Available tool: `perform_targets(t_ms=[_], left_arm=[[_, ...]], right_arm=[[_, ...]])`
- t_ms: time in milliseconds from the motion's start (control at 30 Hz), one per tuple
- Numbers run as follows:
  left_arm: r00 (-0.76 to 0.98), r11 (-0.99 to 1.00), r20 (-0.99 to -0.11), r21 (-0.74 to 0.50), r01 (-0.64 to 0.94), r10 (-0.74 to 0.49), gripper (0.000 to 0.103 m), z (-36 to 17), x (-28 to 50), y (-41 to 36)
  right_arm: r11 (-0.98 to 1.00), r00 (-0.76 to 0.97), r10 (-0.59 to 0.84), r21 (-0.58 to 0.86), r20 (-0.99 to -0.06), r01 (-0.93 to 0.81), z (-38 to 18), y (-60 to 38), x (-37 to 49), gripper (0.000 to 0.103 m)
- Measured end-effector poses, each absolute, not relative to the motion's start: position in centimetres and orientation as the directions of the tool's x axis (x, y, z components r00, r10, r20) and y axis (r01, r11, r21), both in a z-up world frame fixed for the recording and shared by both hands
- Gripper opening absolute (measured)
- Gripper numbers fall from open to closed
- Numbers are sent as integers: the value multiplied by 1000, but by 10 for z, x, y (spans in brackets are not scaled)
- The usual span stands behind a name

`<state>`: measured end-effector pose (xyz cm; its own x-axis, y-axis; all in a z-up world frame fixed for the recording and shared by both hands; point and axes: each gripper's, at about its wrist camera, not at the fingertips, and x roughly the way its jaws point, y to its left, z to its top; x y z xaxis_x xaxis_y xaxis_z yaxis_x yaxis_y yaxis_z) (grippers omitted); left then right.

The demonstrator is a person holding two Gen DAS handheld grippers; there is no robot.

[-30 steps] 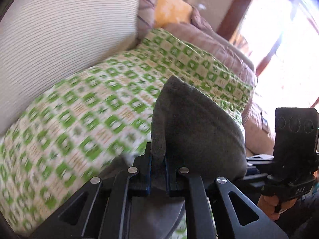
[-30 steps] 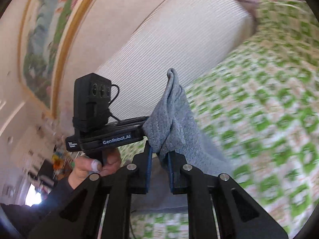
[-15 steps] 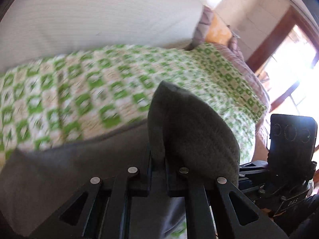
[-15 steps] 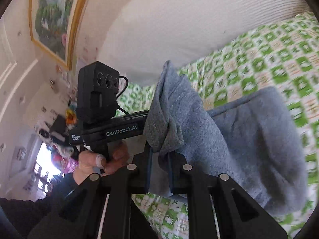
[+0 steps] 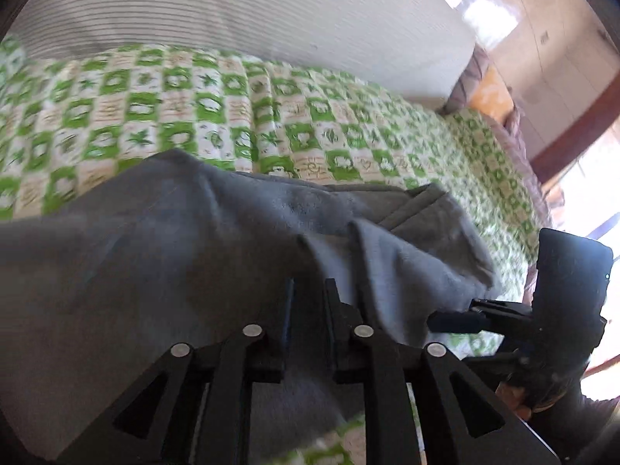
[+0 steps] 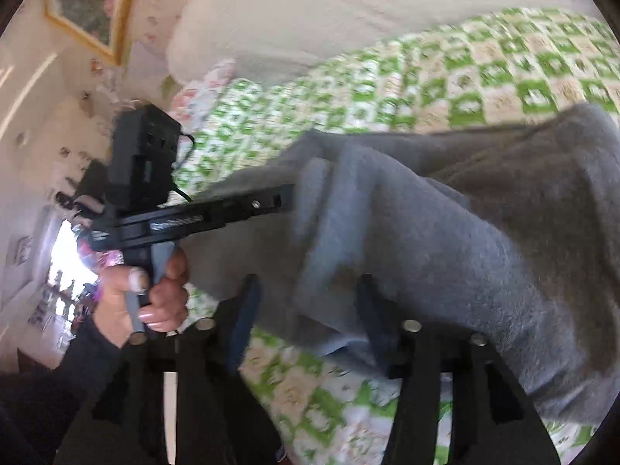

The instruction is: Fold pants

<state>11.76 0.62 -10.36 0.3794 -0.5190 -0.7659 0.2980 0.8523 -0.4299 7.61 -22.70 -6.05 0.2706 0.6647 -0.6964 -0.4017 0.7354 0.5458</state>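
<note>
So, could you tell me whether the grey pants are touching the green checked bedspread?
Touching: the left wrist view shows the grey pants lying flat on the bedspread.

— Pants (image 5: 201, 240)? On the bedspread (image 5: 186, 116), near its front edge, folded over.
— Behind them? Bare bedspread, then a cushion (image 5: 240, 11) along the back edge.
— Grippers? Left gripper (image 5: 308, 290) over the pants; right gripper (image 6: 306, 294) at their front edge, straddling the cloth.
— Beyond the far end? Pillows (image 5: 488, 93).

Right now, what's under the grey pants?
The grey pants lie folded on the green-checked bedspread, which shows all round them. Whatever lies beneath the cloth itself is covered.
</note>
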Motion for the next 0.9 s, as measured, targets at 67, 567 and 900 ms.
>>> perform_targets(t_ms=[67,567,900], left_arm=[[405,861,-761,-420,287,-506,21,-96,106,5],[346,927,-861,-329,178,-373,51,-153,100,-65],[366,881,-801,-436,186,-474,14,-134,78,-35]], right_arm=[[722,278,679,549,-679,-422,-51,-233,73,55],[933,500,353,262,-791,-246,-34,-310,116,55],[909,431,369,224,-823,-351,-62,-270,128,31]])
